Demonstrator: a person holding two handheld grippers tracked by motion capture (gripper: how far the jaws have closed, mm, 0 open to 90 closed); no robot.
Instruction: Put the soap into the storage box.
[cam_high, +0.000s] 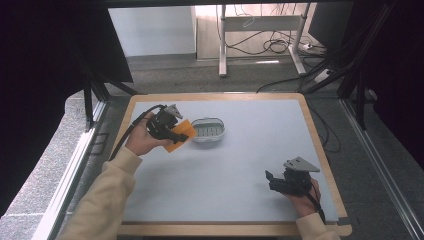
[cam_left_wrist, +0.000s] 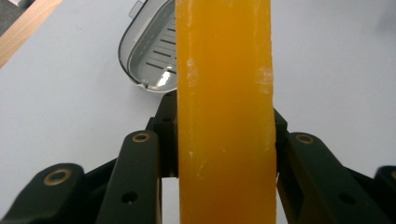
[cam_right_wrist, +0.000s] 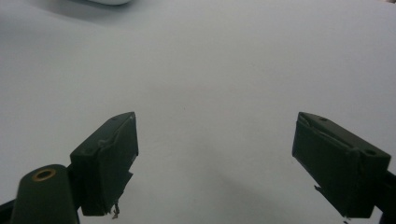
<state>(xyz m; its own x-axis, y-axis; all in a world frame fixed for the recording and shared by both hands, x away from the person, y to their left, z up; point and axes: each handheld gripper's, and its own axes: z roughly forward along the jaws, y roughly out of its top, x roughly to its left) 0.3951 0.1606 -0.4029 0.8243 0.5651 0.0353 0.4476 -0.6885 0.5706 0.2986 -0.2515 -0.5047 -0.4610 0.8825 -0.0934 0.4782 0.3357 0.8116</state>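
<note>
Grey counter, far-left corner: your left gripper, forearm angled inward, clamps the orange soap bar beside the soap dish. Near-right corner: your right gripper, jaws wide, nothing between them.

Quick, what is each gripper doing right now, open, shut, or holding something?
Left gripper: shut on the translucent orange rectangular soap bar, beside the grey slotted soap dish.
Right gripper: open, holding nothing.

Orange soap bar between claw jaws
</note>
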